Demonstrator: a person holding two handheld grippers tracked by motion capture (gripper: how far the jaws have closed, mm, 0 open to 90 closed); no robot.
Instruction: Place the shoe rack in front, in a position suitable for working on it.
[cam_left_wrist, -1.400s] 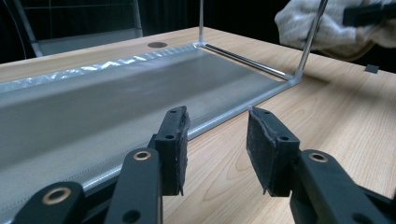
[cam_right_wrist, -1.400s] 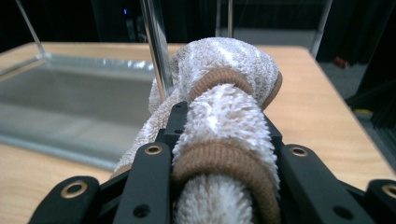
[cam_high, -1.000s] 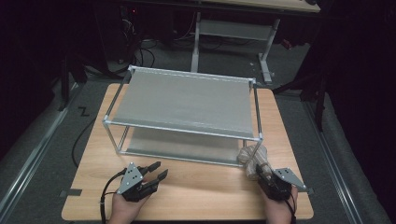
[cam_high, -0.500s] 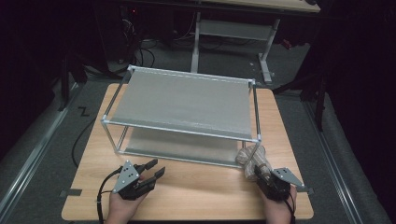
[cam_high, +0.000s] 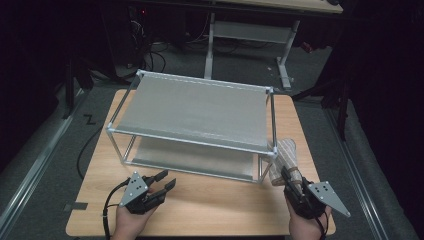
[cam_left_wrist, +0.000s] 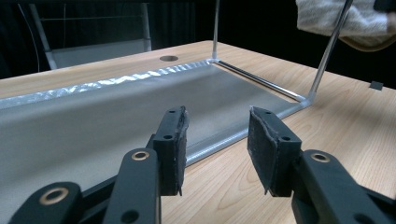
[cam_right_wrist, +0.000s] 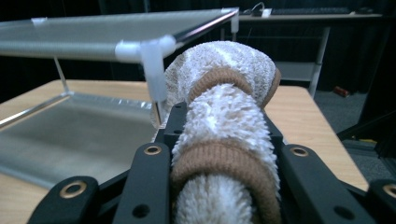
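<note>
The right claw (cam_high: 292, 176) is clamping down on a rolled towel (cam_high: 284, 159), cream terry cloth with brown bands, both jaws pressing against its sides. The roll is sitting at the near right corner of the two-tier metal shelf rack (cam_high: 195, 107), raised to about the height of the white corner fitting (cam_right_wrist: 153, 51) of the top tier, right beside the corner post, and it is pointing away from the person. Over on the left, the left claw (cam_left_wrist: 215, 140) is hovering low over the wooden table (cam_high: 220, 200), jaws parted with nothing between the pads, aiming at the lower tier of the rack. No brand, label or lettering is reading clearly on the towel, the rack or the claws.
</note>
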